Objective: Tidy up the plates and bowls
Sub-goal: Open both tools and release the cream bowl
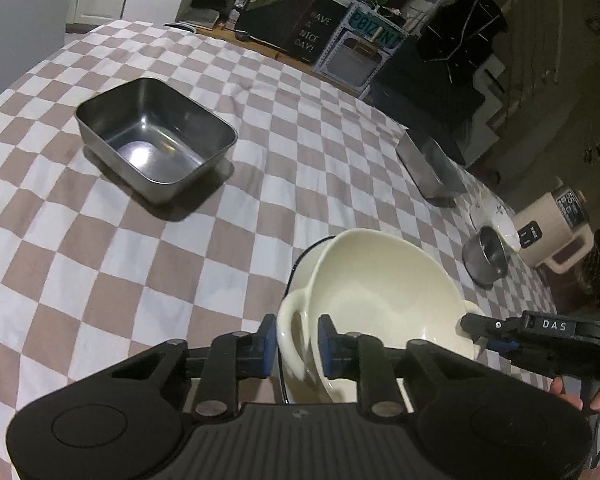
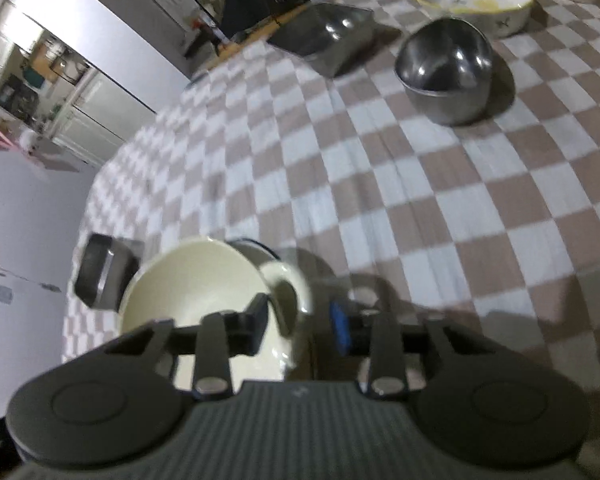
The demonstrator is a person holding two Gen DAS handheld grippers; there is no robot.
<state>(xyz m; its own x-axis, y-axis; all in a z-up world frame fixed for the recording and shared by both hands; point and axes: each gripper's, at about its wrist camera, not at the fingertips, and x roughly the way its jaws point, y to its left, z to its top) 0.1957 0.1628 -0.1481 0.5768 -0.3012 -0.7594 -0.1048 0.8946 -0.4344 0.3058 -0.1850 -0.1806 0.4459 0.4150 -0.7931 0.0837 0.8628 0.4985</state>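
A cream bowl (image 1: 380, 280) with two loop handles sits tilted near the table's front edge. It rests over a white dish with a black rim (image 1: 300, 264). My left gripper (image 1: 296, 340) is shut on the bowl's left handle (image 1: 290, 312), one blue pad on each side of it. The right gripper (image 1: 480, 332) reaches in from the right and pinches the opposite handle. In the right wrist view the cream bowl (image 2: 188, 280) is blurred, and my right gripper (image 2: 300, 320) has that handle (image 2: 296, 280) between its fingers.
On the checked cloth (image 1: 100, 260) stand a steel rectangular tub (image 1: 156, 140), a second steel tub (image 1: 432, 168), a small round steel bowl (image 1: 486, 256) and a flowered ceramic bowl (image 1: 496, 216). A beige appliance (image 1: 552, 232) stands at the right edge. A person's hand (image 1: 568, 392) holds the right gripper.
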